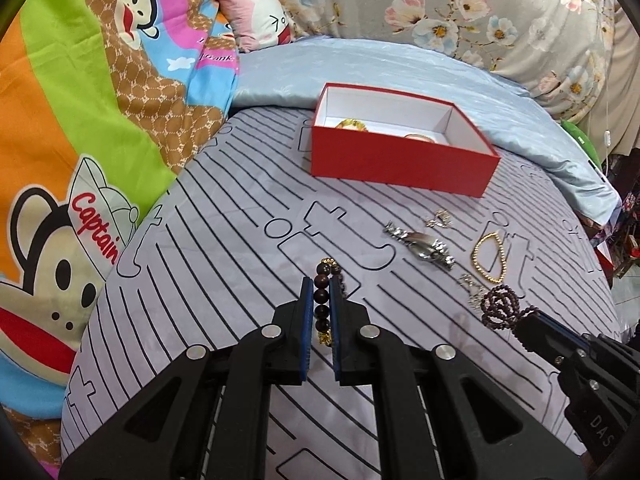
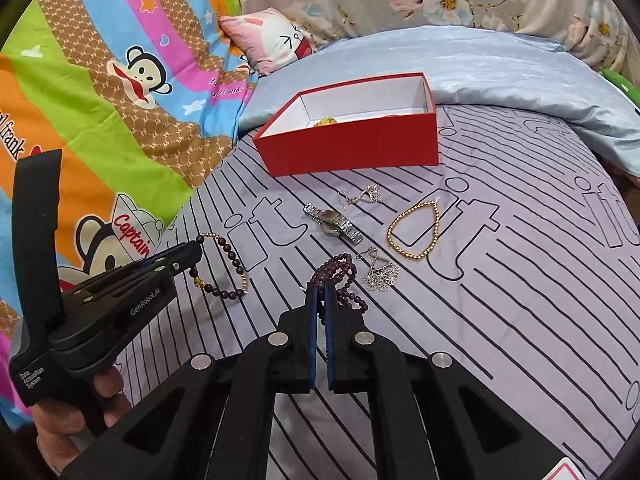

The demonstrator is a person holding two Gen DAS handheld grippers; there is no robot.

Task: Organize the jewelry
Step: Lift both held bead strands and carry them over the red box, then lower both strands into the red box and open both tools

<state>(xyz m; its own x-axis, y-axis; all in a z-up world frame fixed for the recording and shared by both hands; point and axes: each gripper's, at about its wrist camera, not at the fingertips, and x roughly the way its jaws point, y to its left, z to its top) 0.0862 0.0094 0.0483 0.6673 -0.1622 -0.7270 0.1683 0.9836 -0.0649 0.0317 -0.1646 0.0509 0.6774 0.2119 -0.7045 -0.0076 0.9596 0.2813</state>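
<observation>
Bed [image 1: 224,208] covered in grey sheet with black stripes. Jewelry lies loose on it, in front of a red box [image 1: 400,162] with white inside; box sits open, two gold-coloured pieces partly visible on its floor, too hidden to identify.

Dark bracelet [image 1: 322,300]: large brown-black beads with gold spacers, on the sheet left of the rest. Left gripper [image 1: 320,292] low over the sheet, fingers clenched on one side of its loop; the other side trails on the bed in the right view [image 2: 224,268].

Purple bead strand [image 2: 336,276]: small beads, coiled in several loops, nearest of the group. Right gripper [image 2: 320,300] comes in low from the near side, fingers clenched on the strand's near loops; in the left view the coil [image 1: 500,306] bunches at its tip.

A hand [image 2: 72,400] grips the left gripper's handle at lower left of the right view.

Count on sheet: 1 silver watch [image 2: 334,224], metal band, lying flat, mid-group; 1 gold bead bracelet [image 2: 414,230], teardrop loop, right of watch; 2 silver filigree earrings, one [image 2: 366,196] near the box, one [image 2: 380,274] just beside the purple strand; 1 dark bracelet; 1 purple strand
</observation>
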